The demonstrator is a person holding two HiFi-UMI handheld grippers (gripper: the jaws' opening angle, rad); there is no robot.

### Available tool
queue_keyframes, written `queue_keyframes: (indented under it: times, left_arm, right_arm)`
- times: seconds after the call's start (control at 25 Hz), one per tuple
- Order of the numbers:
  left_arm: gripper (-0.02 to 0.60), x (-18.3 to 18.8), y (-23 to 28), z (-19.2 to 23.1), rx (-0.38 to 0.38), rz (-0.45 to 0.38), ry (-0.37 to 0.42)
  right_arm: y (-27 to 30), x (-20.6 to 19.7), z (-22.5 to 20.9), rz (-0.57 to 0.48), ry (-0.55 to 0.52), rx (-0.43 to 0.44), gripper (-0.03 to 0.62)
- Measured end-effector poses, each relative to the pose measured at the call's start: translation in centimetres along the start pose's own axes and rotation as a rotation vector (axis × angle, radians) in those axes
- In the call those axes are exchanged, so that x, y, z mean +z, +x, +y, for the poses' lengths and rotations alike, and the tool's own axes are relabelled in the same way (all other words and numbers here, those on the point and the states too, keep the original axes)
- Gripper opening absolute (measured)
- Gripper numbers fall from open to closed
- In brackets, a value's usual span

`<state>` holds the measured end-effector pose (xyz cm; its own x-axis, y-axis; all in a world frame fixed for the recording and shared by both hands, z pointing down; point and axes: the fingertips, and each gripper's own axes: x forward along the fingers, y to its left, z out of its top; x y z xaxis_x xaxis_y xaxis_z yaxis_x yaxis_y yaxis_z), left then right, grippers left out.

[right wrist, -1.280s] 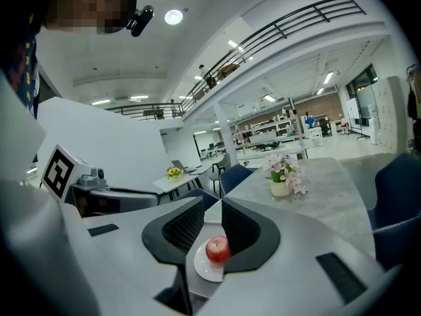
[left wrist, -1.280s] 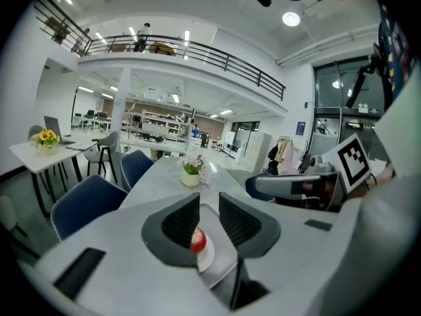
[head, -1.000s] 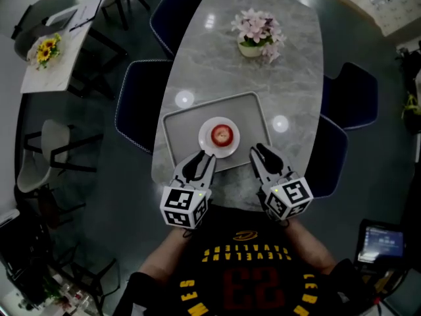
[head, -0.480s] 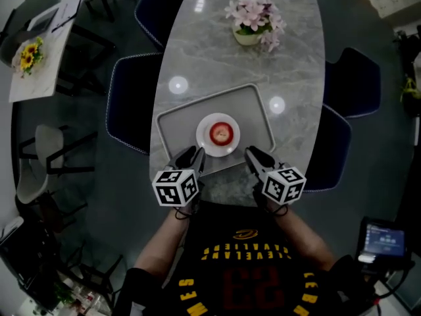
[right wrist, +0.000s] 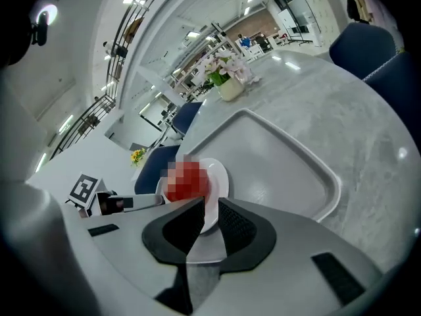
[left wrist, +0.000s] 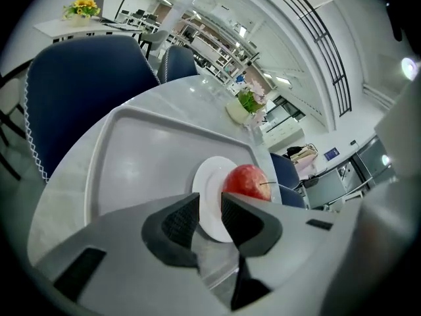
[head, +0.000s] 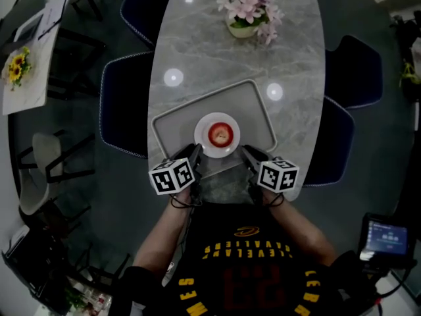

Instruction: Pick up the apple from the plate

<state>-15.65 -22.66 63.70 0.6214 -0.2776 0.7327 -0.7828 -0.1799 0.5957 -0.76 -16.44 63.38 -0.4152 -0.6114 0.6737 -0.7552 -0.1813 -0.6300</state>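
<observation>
2 tongs — left tongs (head: 195, 152), right tongs (head: 246, 153) — barely parted, beside plate (head: 204, 125) bearing apple (head: 220, 134); shirt (head: 247, 255) reads 23.

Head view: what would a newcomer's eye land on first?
The red apple on its white plate, centred in the grey tray on the marble table. Then the left tongs and right tongs, poised at the tray's near edge, jaws narrowly apart, empty. Pink flowers sit at the far end.
</observation>
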Motion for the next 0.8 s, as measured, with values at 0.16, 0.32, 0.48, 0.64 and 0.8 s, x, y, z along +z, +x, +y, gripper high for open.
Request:
queue_keyframes:
  times: [0.16,0.32,0.48,0.64,0.8]
  left_arm:
    - [0.101,0.2,0.8,0.4,-0.014,0.015,-0.032]
    - [0.101,0.1,0.9,1.0,-0.011,0.033,-0.070]
    - [0.102,-0.3,0.9,1.0,-0.027,0.058,-0.095]
    - [0.102,-0.5,1.0,0.9,-0.040,0.080,-0.113]
    - [0.101,-0.4,0.9,0.9,-0.043,0.095,-0.115]
  right_arm:
    - [0.9,0.3,-0.7,0.010,0.038,-0.036,0.067]
    - [1.3,0.5,-1.0,0.030,0.060,-0.072,0.067]
    - [1.6,0.5,-0.8,0.058,0.070,-0.086,0.067]
    - [2.0,0.0,-0.4,0.083,0.083,-0.095,0.067]
    - [2.2,-0.5,-0.1,0.107,0.090,-0.107,0.067]
